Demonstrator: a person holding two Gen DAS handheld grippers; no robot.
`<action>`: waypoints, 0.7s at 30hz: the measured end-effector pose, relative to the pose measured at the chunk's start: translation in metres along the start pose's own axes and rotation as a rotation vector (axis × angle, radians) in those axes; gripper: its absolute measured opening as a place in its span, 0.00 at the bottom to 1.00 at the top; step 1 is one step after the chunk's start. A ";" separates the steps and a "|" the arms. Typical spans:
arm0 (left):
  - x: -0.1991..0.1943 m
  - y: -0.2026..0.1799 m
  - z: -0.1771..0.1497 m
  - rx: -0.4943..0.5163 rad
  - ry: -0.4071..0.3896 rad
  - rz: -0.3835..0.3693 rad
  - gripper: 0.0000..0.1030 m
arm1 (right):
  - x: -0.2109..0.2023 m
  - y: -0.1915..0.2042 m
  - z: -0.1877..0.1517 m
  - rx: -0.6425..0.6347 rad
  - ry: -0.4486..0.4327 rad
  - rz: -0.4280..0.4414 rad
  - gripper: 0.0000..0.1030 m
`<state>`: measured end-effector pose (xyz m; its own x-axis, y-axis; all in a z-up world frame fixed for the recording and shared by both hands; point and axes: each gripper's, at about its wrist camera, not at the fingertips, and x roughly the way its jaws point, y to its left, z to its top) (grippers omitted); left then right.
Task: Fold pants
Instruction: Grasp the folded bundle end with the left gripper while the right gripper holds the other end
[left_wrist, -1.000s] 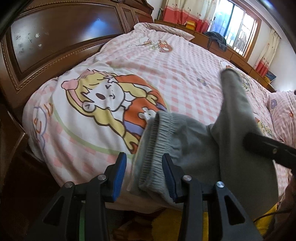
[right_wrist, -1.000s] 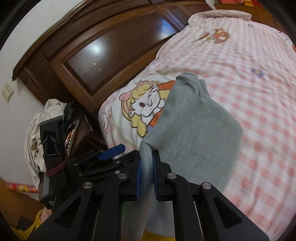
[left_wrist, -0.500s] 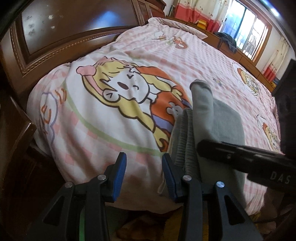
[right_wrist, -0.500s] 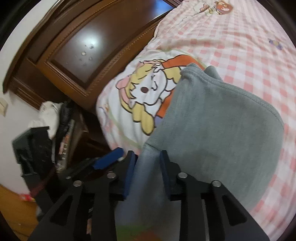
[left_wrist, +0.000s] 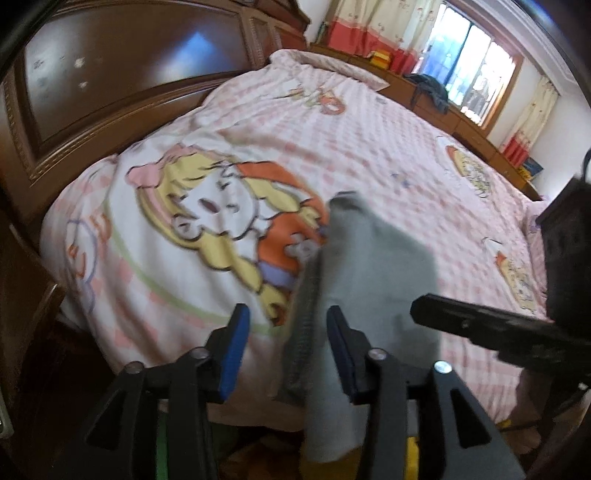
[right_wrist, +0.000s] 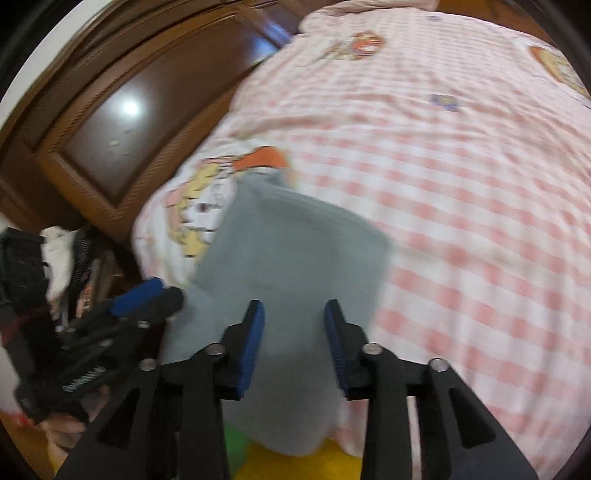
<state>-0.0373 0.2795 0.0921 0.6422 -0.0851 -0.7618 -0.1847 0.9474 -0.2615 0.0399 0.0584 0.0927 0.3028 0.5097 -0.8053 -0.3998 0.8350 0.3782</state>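
Left claw (left_wrist: 286, 347) jaws apart and opening, ribbed waistband of the grey pants (left_wrist: 373, 266) hanging between the pads, not pinched. Right claw (right_wrist: 293, 343) also opening, jaws apart over the grey cloth, no grip. Pants lie folded at the near edge of the bed (right_wrist: 461, 184), draping off it, partly over the cartoon print (left_wrist: 221, 218). Dark wooden headboard (left_wrist: 110, 85) beyond.

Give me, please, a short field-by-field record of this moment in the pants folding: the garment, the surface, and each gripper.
garment: grey pants, folded, lower end hanging over the bed's edge
surface: pink checked bedspread with a cartoon print
left gripper: jaws opening, ribbed waistband between them, not pinched
right gripper: jaws opening, over the grey cloth, not gripping
backdrop: dark wooden headboard
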 end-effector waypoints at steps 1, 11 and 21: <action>0.000 -0.006 0.001 0.011 0.003 -0.017 0.55 | -0.001 -0.007 -0.004 0.016 -0.001 -0.021 0.43; 0.028 -0.038 0.000 0.095 0.084 -0.038 0.62 | 0.014 -0.038 -0.022 0.110 0.079 0.031 0.48; 0.058 -0.016 -0.010 0.022 0.158 -0.071 0.67 | 0.038 -0.044 -0.030 0.157 0.106 0.123 0.61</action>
<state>-0.0044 0.2558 0.0457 0.5279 -0.1973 -0.8261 -0.1255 0.9438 -0.3057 0.0428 0.0350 0.0319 0.1639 0.5919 -0.7892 -0.2860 0.7941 0.5362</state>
